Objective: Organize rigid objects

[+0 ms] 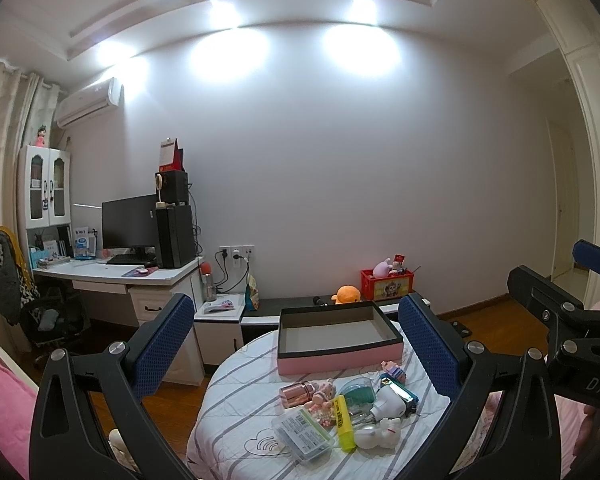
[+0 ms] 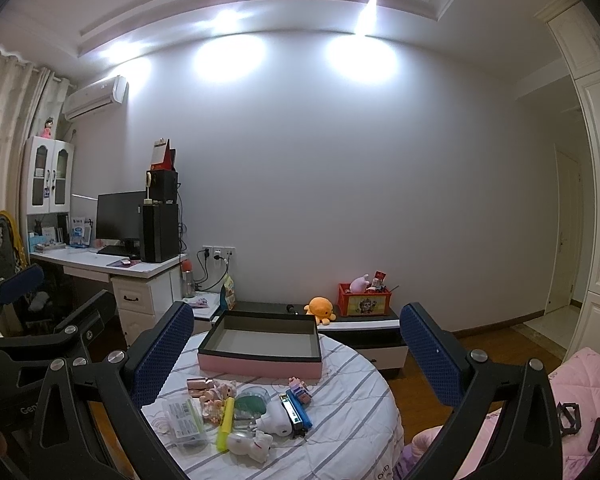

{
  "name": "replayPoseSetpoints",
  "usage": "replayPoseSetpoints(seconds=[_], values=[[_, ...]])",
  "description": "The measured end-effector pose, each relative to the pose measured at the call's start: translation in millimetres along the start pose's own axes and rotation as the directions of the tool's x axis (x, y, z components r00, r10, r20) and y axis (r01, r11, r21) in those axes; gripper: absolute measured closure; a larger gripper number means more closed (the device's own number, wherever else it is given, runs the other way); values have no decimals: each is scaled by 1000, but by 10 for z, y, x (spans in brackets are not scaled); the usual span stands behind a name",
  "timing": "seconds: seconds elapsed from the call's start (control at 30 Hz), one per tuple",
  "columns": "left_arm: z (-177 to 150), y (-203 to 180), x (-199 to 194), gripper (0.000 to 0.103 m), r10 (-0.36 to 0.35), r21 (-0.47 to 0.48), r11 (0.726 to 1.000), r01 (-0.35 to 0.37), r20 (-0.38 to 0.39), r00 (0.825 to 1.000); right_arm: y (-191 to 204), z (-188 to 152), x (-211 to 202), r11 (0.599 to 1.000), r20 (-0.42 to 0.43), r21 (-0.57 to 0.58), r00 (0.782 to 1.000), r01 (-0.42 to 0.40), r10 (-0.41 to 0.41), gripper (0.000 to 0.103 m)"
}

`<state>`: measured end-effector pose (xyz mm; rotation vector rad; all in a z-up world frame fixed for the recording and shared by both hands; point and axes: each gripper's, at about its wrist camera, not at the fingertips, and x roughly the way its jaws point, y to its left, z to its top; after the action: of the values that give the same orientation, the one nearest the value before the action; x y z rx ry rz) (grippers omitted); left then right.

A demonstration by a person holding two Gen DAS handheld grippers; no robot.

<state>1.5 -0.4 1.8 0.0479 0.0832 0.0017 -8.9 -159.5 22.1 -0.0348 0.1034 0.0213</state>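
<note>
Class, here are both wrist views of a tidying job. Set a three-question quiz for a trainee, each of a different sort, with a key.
1. True or false: the pink box already holds items.
2. Which lies nearest the box: A) yellow highlighter B) rose-gold cylinder C) white figurine?
3. Fill in: the left gripper and right gripper are both ____.

Key: 1 false; 2 B; 3 open.
</note>
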Motion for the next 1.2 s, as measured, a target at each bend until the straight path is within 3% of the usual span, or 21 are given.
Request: replayPoseSetpoints(seconds=[0.37,0.53,0.63,0.73,0.93,1.03,1.2], values=[[-186,-11,174,0,8,20,1000,-8,-33,999,-33,-98,167,1000,-41,-6,999,-7,7,0],[-454,-42,455,0,26,25,999,-24,-112,993,-119,-307,394,1000,-96,1,995,-5,5,0],[-740,-11,696,0,51,38,998,-44,-191,980,-193,-529,595,1000,-161,5,987,-10,10,0],[-1055,20,959,0,73,39,997,-65,-289,954,-243,-837,805,1000,-226,11,974,-16,18,0],[-1633,38,1441,0,96,21,995,-97,-460,883,-302,-1473,1216,999,-386,26,922,-20,29,0],[-1835,3,1618,0,85,2,995,-99,-516,853,-341,-1692,1364,999,-450,46,892,-26,44,0],[-2060,-24,1848,0,108,5,992,-128,-570,815,-347,-1838,1490,998,-480,58,875,-40,63,0]])
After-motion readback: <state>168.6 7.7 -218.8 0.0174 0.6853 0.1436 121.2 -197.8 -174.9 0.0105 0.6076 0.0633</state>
